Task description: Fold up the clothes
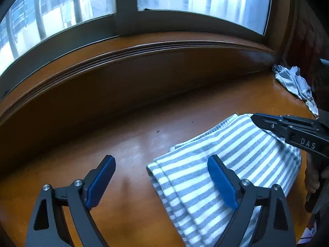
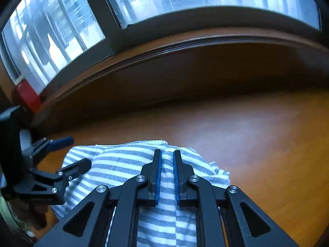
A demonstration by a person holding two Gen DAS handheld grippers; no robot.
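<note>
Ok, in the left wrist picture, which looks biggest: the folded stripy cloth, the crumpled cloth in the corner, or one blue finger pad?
1. Folded striped cloth, easily the largest.
2 and 3. Crumpled striped cloth and blue finger pad look about alike. The pad sits close to the camera and the crumpled cloth far off, so I won't rank them.

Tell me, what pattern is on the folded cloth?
Grey and white stripes on the folded cloth, clearest in the left wrist view.

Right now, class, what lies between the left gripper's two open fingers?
In the left wrist view, the left gripper frames bare wooden tabletop and the near corner of the folded striped garment.
</note>
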